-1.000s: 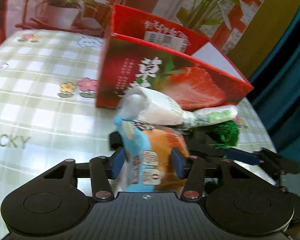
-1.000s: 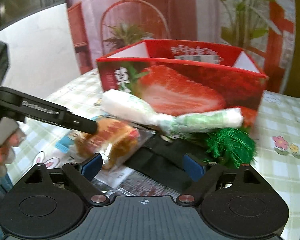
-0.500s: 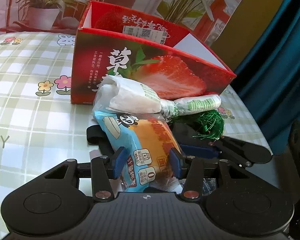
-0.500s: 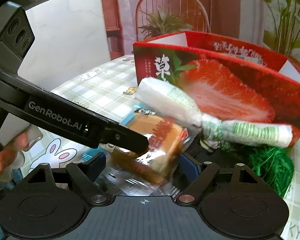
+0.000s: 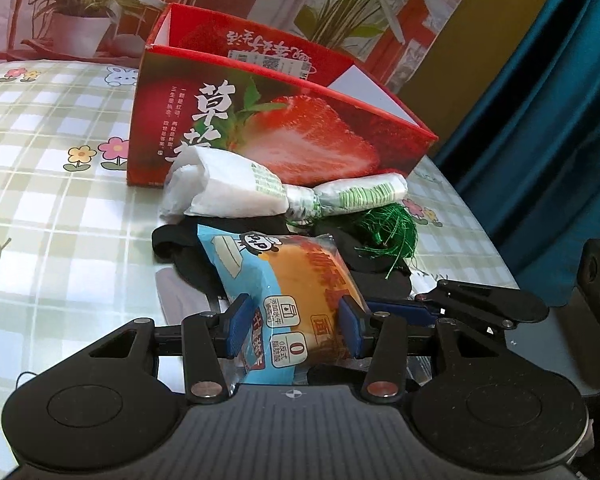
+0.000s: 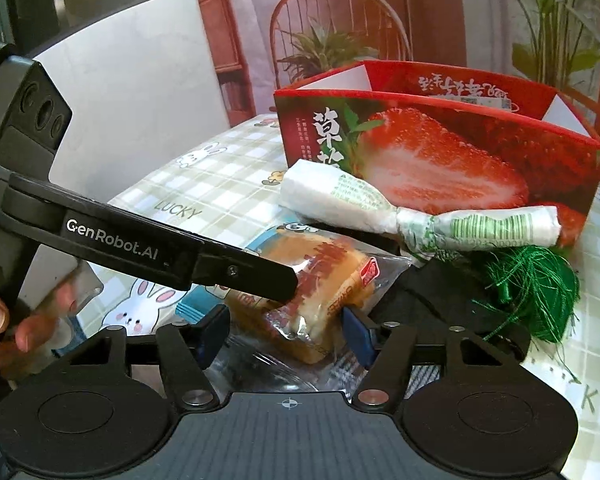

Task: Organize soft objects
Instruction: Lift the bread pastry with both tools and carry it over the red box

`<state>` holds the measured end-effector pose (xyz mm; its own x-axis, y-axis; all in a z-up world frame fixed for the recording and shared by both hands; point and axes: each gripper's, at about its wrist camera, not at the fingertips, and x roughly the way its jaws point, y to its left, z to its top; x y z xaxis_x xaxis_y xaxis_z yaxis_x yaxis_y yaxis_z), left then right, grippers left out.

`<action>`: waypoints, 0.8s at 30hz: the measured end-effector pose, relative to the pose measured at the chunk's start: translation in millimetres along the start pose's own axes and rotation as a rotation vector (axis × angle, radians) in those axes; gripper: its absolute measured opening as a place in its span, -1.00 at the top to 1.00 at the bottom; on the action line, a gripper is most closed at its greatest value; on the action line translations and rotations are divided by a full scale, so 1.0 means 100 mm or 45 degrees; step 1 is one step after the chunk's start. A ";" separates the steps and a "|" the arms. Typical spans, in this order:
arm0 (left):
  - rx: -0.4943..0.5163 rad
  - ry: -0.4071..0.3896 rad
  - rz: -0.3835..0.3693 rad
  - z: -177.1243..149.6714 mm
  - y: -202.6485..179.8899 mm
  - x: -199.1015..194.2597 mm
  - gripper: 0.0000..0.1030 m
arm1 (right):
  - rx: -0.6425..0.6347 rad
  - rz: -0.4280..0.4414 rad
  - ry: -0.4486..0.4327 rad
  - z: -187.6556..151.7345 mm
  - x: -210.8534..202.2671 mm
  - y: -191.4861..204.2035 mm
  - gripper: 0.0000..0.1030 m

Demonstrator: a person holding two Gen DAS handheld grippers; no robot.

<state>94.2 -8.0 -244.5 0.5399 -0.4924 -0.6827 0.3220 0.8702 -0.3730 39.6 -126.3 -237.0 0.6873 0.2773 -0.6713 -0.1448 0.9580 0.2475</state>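
A packaged bread in a blue and clear wrapper lies at the table's near edge. My left gripper is shut on its end. My right gripper has its blue pads on both sides of the same bread, closed onto it from the other side. The left gripper's black finger crosses the right wrist view. Behind the bread lie a white twisted paper packet, a green tassel and a black cloth. An open red strawberry box stands further back.
The table has a green checked cloth with flower and rabbit prints. Potted plants stand behind the box. A blue curtain hangs at the right. A wicker chair is beyond the table.
The left gripper has drawn back with the bread toward the table's near edge. The right gripper has moved in and closed its pads around the bread from the other side.
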 end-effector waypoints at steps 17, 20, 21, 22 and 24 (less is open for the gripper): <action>-0.051 -0.018 -0.021 -0.01 0.07 -0.04 0.08 | -0.063 -0.023 -0.030 -0.07 -0.03 0.06 -0.03; -0.024 -0.044 -0.026 0.05 0.03 -0.09 0.08 | -0.071 -0.033 -0.051 -0.04 -0.08 0.07 -0.02; -0.014 -0.056 -0.031 0.07 0.02 -0.12 0.08 | -0.078 -0.038 -0.064 -0.02 -0.11 0.07 -0.02; 0.001 -0.069 -0.035 0.11 -0.01 -0.15 0.08 | -0.086 -0.043 -0.080 0.01 -0.14 0.08 -0.02; 0.028 -0.092 -0.042 0.17 -0.07 -0.20 0.08 | -0.099 -0.051 -0.109 0.06 -0.21 0.09 -0.02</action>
<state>94.8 -4.2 -217.5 0.5832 -0.5214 -0.6229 0.3571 0.8533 -0.3799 28.2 -124.3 -216.6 0.7513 0.2347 -0.6168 -0.1686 0.9719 0.1645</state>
